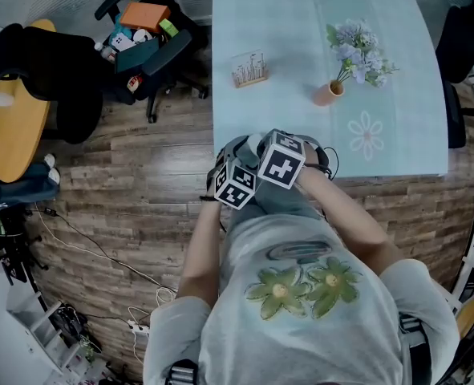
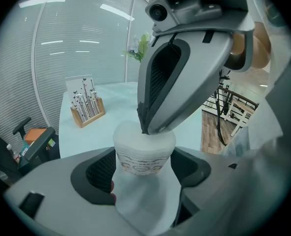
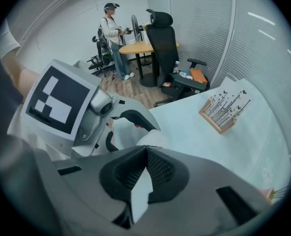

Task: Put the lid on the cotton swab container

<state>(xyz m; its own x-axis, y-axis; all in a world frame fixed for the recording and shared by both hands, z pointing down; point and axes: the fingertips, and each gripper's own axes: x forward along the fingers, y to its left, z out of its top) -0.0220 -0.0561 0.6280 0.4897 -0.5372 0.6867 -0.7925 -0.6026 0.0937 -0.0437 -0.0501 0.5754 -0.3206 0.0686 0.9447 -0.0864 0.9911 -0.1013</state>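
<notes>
**Lid on tub, right jaws pressing – held off near bench edge**

The cotton swab container (image 2: 144, 154) is clamped between the left gripper (image 2: 145, 171) jaws. Its long axis runs out along them, top end away from that camera. The white lid (image 2: 128, 135) looks to be on top; whether it is fully seated is unclear. The right gripper (image 2: 148, 128) jaws are together, apparently holding nothing, with tips touching the lid's top. The likely next move is a press down along the container's axis. Both grippers are in the air at the near edge of the bench (image 1: 397, 95), close to the person's chest. The wooden holder (image 1: 249, 69) and flower vase (image 1: 330, 92) are well apart, so there is room all round.
</notes>
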